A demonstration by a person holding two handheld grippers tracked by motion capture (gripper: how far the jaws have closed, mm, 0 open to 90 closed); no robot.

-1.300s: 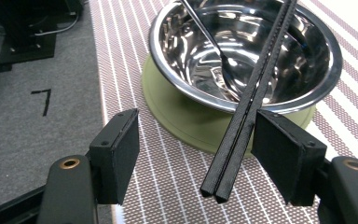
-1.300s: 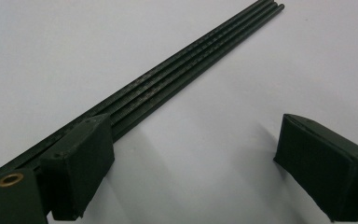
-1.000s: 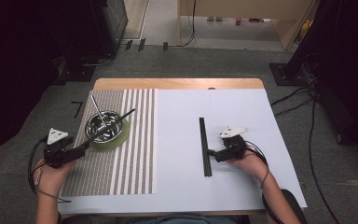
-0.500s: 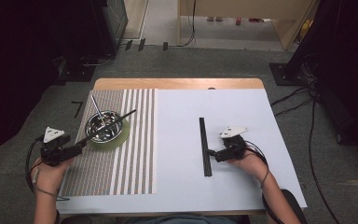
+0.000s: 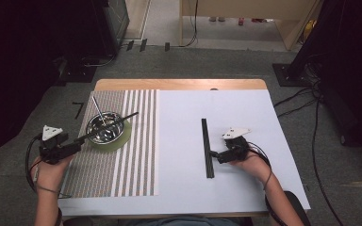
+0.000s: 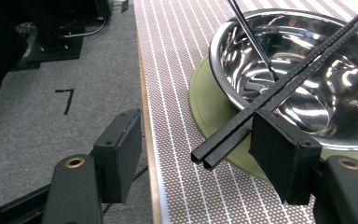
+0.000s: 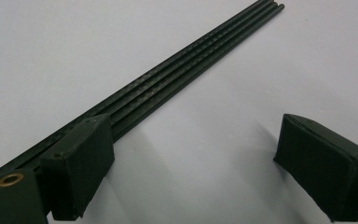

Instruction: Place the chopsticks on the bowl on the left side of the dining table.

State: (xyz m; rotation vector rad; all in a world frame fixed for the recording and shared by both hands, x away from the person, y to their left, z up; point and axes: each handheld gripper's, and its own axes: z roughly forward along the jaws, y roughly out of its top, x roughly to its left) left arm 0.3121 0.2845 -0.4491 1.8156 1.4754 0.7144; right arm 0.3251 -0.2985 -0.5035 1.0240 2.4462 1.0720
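A steel bowl (image 5: pixel 106 128) stands on a green coaster (image 5: pixel 122 137) on the striped placemat (image 5: pixel 122 169). A pair of black chopsticks (image 5: pixel 115 122) lies across the bowl's rim, and a thin metal utensil (image 5: pixel 99 109) leans inside it. My left gripper (image 5: pixel 75 143) is at the placemat's left edge and open. In the left gripper view the chopsticks' near end (image 6: pixel 223 140) lies between the jaws of the left gripper (image 6: pixel 196 135), close by the right one, not pinched. My right gripper (image 5: pixel 213 155) is open beside several black chopsticks (image 5: pixel 207 146) lying on the white cover. Those chopsticks (image 7: pixel 177 74) run past the left jaw of the right gripper (image 7: pixel 198 130).
The white cover (image 5: pixel 179 122) spreads between the placemat and the right hand. The table's wooden far edge (image 5: pixel 179 84) borders grey carpet. Cables (image 5: pixel 301 101) trail on the floor at the right, and the table's left edge (image 6: pixel 145 140) drops to the carpet beside my left jaw.
My left gripper has edged slightly left, away from the bowl. The chopsticks on the bowl and the right hand have stayed put.
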